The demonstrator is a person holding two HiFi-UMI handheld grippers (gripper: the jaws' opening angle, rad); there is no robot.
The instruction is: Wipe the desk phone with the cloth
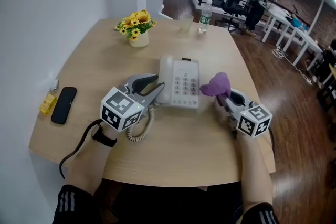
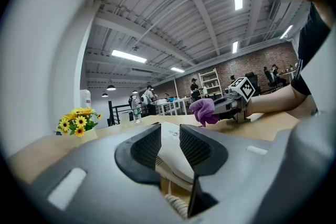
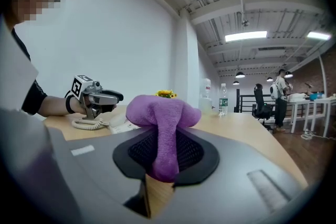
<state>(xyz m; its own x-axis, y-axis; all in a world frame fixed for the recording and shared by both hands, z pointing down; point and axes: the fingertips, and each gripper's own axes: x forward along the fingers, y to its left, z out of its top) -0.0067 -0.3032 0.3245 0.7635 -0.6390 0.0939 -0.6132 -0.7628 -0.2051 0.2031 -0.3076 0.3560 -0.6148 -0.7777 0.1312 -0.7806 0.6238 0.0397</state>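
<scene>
The white desk phone point(image 1: 182, 83) sits mid-table with its handset point(image 1: 166, 78) in the cradle on its left side. My left gripper point(image 1: 159, 84) reaches in from the left; its jaws stand a little apart and their tips are at the handset, with nothing clearly pinched. In the left gripper view the phone point(image 2: 170, 136) shows through the narrow gap. My right gripper point(image 1: 223, 96) is shut on a purple cloth point(image 1: 217, 84), which bulges out by the phone's right edge. The right gripper view shows the cloth point(image 3: 163, 113) clamped between the pads.
The coiled cord point(image 1: 140, 128) lies near the front, left of the phone. A black smartphone point(image 1: 64, 105) and a yellow item point(image 1: 48, 104) are at the far left. A sunflower pot point(image 1: 138, 30), a cup point(image 1: 185, 22) and a water bottle point(image 1: 204, 17) stand at the back.
</scene>
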